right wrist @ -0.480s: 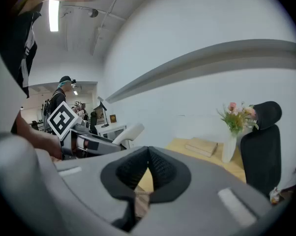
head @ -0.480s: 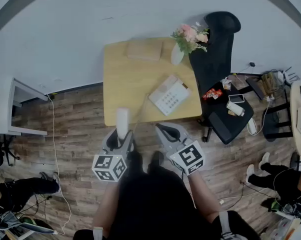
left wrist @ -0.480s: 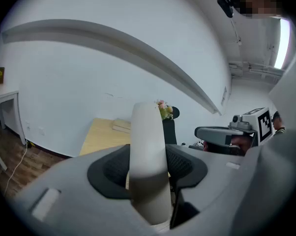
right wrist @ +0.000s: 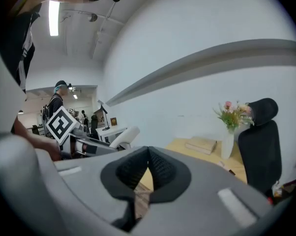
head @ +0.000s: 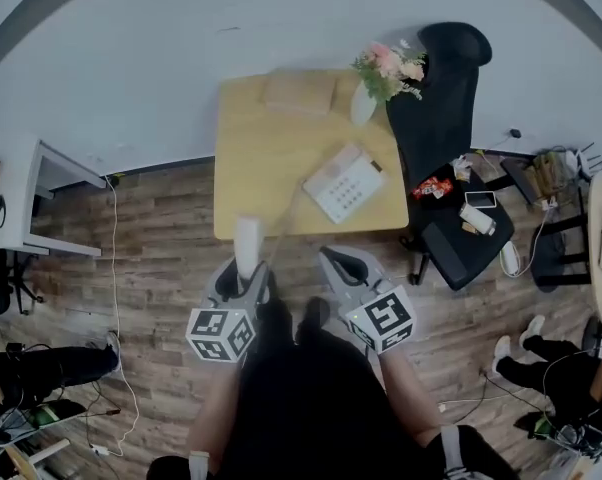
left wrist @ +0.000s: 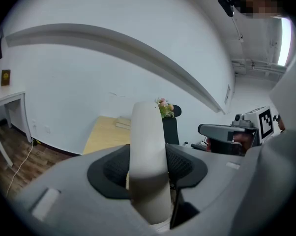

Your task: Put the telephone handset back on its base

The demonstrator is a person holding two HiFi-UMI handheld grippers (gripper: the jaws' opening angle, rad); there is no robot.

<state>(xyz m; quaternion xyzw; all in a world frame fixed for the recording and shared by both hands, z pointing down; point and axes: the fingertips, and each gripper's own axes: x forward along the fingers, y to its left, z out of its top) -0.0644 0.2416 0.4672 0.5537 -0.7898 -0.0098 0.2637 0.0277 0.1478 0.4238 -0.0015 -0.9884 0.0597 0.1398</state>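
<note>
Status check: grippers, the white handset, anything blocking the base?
Left gripper shut on upright white plastic handset, short of the wooden table. Right gripper shut, empty. White keypad base on table, nothing blocking it.

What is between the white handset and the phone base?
In the head view, only a thin cord and bare wooden tabletop lie between the handset, held in the left gripper, and the base.

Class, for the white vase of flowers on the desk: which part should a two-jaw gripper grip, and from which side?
Probably best: grip the vase round its upright body, below the flowers, jaws level, coming from the near side of the desk. Blooms cover the top, the chair crowds its right, and a book lies left.
</note>
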